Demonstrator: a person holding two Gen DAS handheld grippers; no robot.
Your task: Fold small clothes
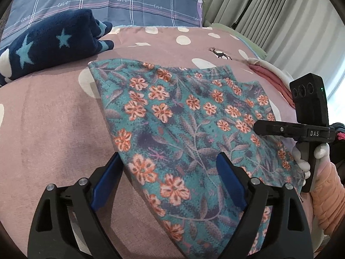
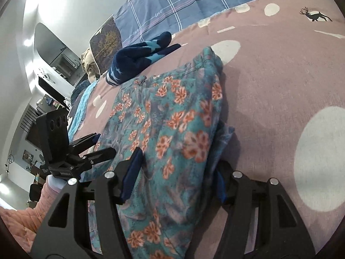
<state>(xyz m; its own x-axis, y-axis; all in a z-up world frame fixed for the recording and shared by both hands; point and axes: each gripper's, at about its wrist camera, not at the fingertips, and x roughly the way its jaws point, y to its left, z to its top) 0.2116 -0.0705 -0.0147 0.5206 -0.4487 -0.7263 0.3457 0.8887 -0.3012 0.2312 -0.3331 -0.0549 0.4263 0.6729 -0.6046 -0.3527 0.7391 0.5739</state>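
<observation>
Left wrist view: left gripper (image 1: 170,185) jaws spread apart over the floral garment (image 1: 183,116); right gripper (image 2: 176,172) jaws likewise apart, straddling its folded edge, on the bed (image 2: 280,86)

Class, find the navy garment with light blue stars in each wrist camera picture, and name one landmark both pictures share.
Left wrist view: the navy starred garment lies upper left, behind the floral garment.
Right wrist view: the navy starred garment sits upper centre-left, just beyond the floral garment's far end.
Shared landmark: the deer print on the bedspread.
</observation>
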